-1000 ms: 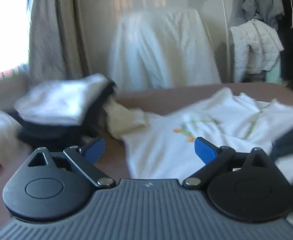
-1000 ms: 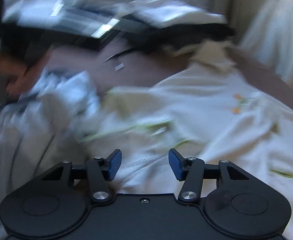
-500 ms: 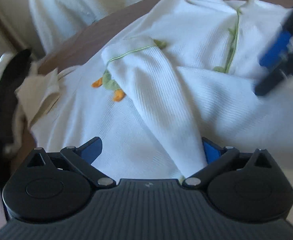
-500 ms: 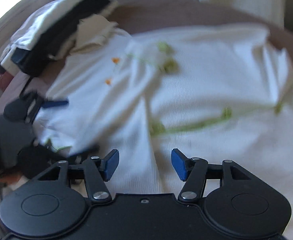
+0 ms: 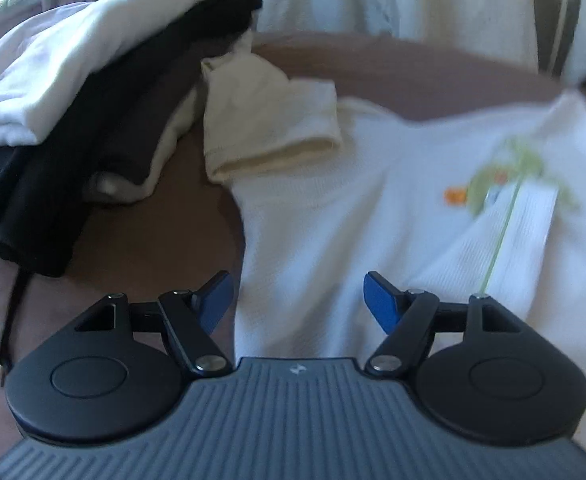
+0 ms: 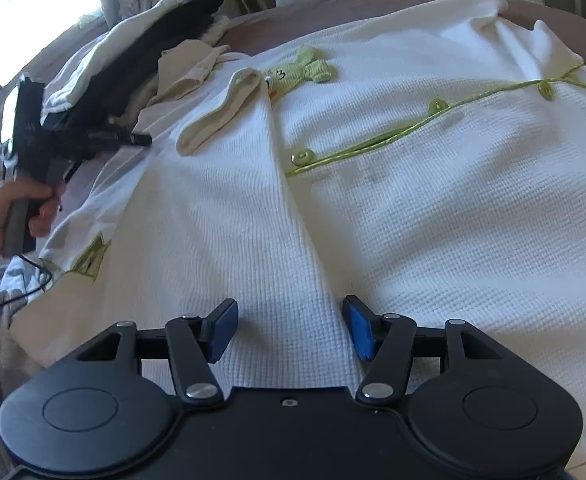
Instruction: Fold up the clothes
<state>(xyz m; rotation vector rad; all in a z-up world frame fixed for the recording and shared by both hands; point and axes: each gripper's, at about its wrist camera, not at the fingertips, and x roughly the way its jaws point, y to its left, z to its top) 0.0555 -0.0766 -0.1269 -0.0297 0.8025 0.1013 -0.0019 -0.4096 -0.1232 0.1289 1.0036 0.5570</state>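
While spread flat on the brown table, white garment, button line crosswise, collar right; both grippers' jaws open, empty.

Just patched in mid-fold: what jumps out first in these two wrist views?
The big white waffle-knit garment spread over the brown surface fills both views, with green piping and buttons running across it and a small green-and-orange figure on its front. To its left sits a stack of folded clothes, white on top of black. Both the left gripper and right gripper stand open over the white cloth; the left's jaws have just been closing.
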